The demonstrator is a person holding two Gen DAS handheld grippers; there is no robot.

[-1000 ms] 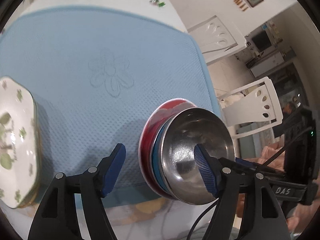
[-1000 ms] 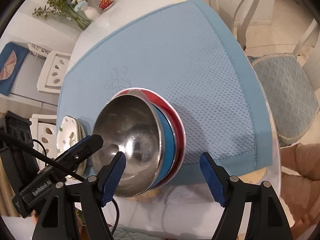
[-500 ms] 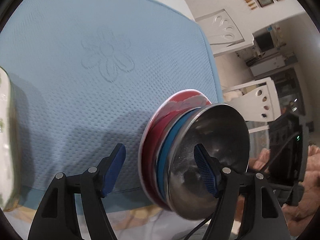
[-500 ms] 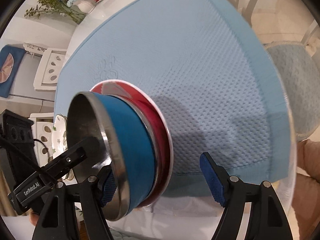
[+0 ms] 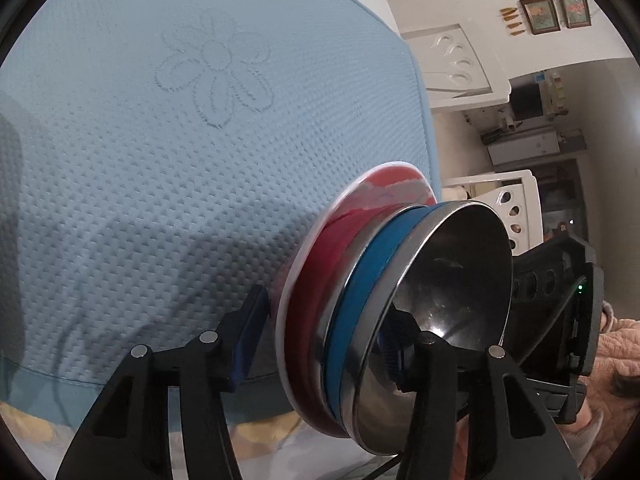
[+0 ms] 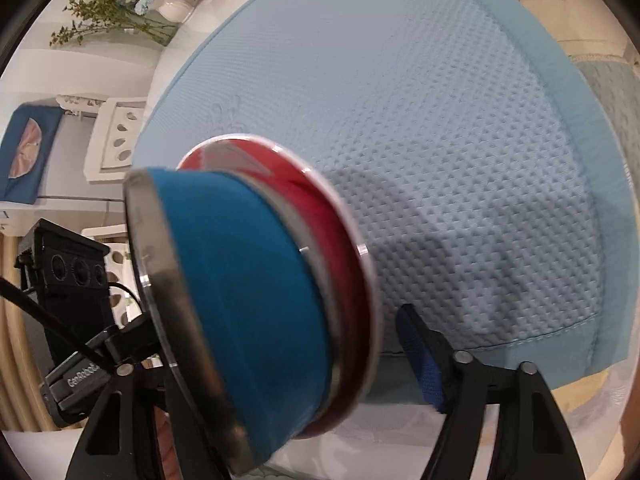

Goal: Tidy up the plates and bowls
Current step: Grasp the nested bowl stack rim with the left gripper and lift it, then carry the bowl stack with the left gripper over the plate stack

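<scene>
A stack of a red plate (image 5: 320, 276), a blue-sided bowl (image 5: 360, 280) and a steel bowl (image 5: 452, 280) stands between the fingers of both grippers. My left gripper (image 5: 320, 344) has narrowed around the stack's near rim, its right finger inside the steel bowl. In the right wrist view the blue bowl (image 6: 248, 280) and red plate (image 6: 336, 248) fill the span between the fingers of my right gripper (image 6: 304, 352). I cannot tell whether either one's pads touch the stack. The stack sits at the near edge of the blue mat (image 5: 140, 160).
White chairs (image 5: 460, 68) stand beyond the table's right side. In the right wrist view a flower vase (image 6: 160, 4) sits at the table's far end, and a blue cushioned chair (image 6: 616, 92) stands at the right.
Both grippers came in low and close to the stack. The left fingers have narrowed around it. The flowered plates at the left have left the left wrist view.
</scene>
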